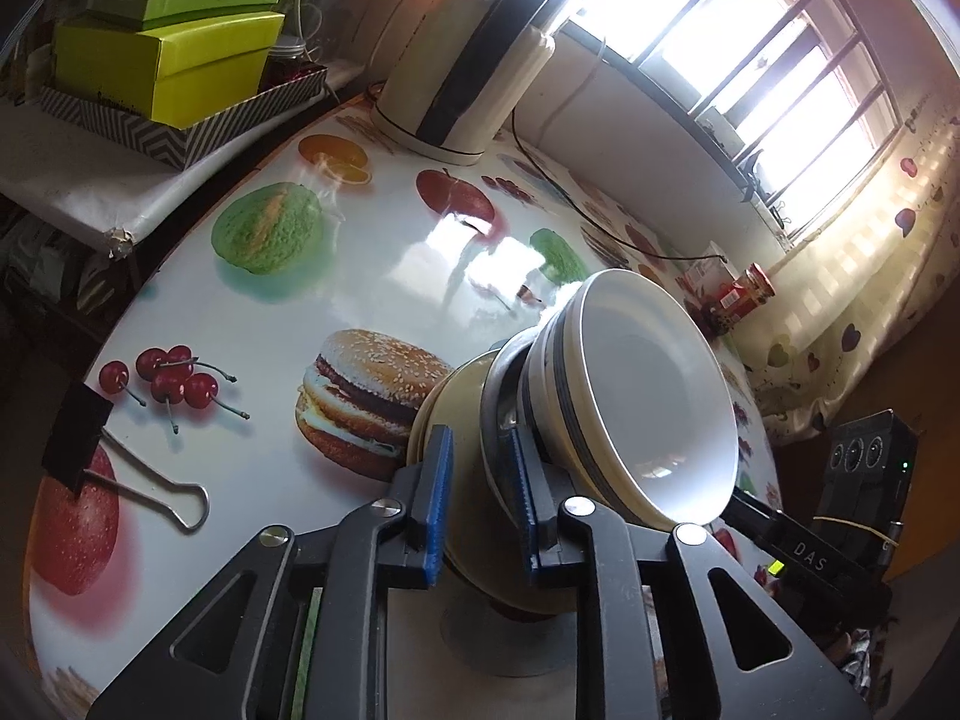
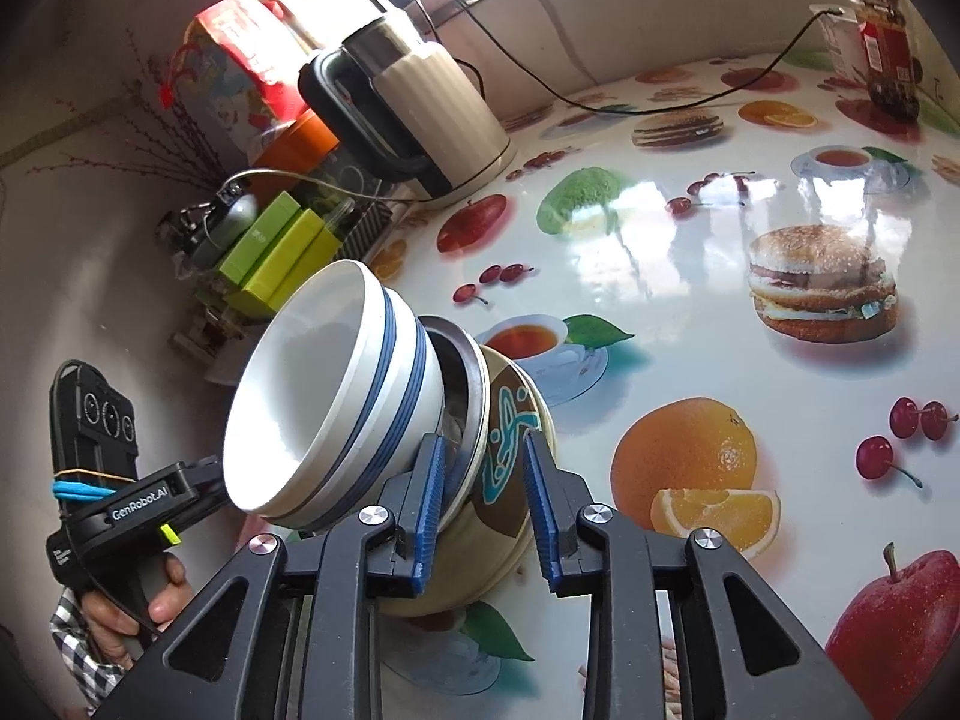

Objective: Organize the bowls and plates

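As I read both wrist views, my left gripper (image 1: 477, 501) and right gripper (image 2: 483, 507) straddle opposite rims of the tilted nested bowl stack (image 2: 384, 414), jaws parted, pads barely clear; its axis leans leftward, cream bowl (image 2: 504, 480) bottommost on the table (image 2: 660, 324), near its front edge.

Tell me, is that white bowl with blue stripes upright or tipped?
Tipped. The white bowl leans sideways in the metal bowl, its empty mouth facing sideways.
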### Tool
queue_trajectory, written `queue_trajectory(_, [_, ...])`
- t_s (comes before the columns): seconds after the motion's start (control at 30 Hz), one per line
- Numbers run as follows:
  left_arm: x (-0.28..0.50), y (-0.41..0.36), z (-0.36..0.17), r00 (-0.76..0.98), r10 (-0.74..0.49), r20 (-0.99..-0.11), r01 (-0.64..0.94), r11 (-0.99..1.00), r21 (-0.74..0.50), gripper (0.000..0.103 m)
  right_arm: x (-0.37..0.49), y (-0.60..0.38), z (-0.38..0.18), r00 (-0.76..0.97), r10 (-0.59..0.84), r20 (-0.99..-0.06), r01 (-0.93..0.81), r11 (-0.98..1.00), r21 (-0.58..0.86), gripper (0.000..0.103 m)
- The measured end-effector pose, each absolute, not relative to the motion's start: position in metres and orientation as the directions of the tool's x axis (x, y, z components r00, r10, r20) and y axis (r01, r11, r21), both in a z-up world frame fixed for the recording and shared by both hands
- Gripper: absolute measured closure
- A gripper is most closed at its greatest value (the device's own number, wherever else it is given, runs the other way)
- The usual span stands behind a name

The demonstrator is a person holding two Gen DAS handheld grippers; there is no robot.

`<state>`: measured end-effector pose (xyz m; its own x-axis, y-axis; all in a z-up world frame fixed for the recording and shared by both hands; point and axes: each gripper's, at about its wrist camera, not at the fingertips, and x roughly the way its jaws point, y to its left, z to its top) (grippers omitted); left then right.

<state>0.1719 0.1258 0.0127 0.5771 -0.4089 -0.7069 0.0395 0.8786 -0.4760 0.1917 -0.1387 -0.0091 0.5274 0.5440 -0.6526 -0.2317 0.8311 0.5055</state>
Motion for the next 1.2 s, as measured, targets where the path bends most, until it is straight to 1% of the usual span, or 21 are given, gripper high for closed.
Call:
queue_trajectory(0.13, [0.160,0.125,0.016,0.590,-0.395,-0.704,0.037,0.884,-0.466,0.078,0.179,-0.139,-0.004,0.552,0.525,-0.648,-0.245,0.845,0.476,0.070])
queue_trajectory(0.2, [0.152,0.123,0.018,0.600,-0.368,-0.711,0.036,0.900,-0.435,0.077,0.171,-0.139,-0.003,0.560,0.515,-0.649,-0.245,0.852,0.463,0.069])
queue_trajectory(0.23, [0.148,0.121,0.018,0.606,-0.347,-0.716,0.032,0.910,-0.414,0.073,0.167,-0.140,-0.002,0.565,0.508,-0.650,-0.246,0.856,0.455,0.068])
queue_trajectory(0.27, [0.144,0.119,0.019,0.611,-0.334,-0.717,0.032,0.916,-0.400,0.066,0.162,-0.140,-0.001,0.572,0.498,-0.651,-0.249,0.862,0.441,0.065])
queue_trajectory(0.3, [0.140,0.118,0.019,0.617,-0.326,-0.716,0.035,0.920,-0.389,0.063,0.158,-0.139,0.000,0.582,0.486,-0.653,-0.253,0.870,0.422,0.062])
queue_trajectory(0.43, [0.124,0.107,0.016,0.641,-0.261,-0.722,0.030,0.948,-0.316,0.063,0.139,-0.138,0.002,0.604,0.454,-0.656,-0.263,0.890,0.374,0.060])
queue_trajectory(0.63, [0.104,0.088,0.001,0.626,-0.222,-0.748,0.041,0.967,-0.253,0.063,0.114,-0.138,0.001,0.633,0.387,-0.670,-0.250,0.922,0.296,0.058])
queue_trajectory(0.73, [0.094,0.077,-0.004,0.636,-0.155,-0.756,0.045,0.985,-0.164,0.063,0.104,-0.137,-0.001,0.642,0.359,-0.678,-0.242,0.933,0.265,0.056])
queue_trajectory(0.83, [0.087,0.071,-0.012,0.624,-0.164,-0.764,0.060,0.985,-0.163,0.063,0.097,-0.137,-0.006,0.645,0.319,-0.695,-0.227,0.948,0.224,0.053])
queue_trajectory(0.93, [0.082,0.063,-0.018,0.628,-0.115,-0.770,0.058,0.993,-0.101,0.063,0.092,-0.135,-0.013,0.638,0.298,-0.710,-0.223,0.954,0.200,0.053])
queue_trajectory(1.03, [0.079,0.060,-0.022,0.618,-0.124,-0.777,0.066,0.992,-0.105,0.063,0.090,-0.133,-0.019,0.628,0.285,-0.725,-0.225,0.957,0.181,0.051])
queue_trajectory(1.2, [0.072,0.055,-0.027,0.623,-0.089,-0.778,0.054,0.996,-0.071,0.063,0.086,-0.131,-0.029,0.617,0.256,-0.745,-0.212,0.965,0.156,0.049])
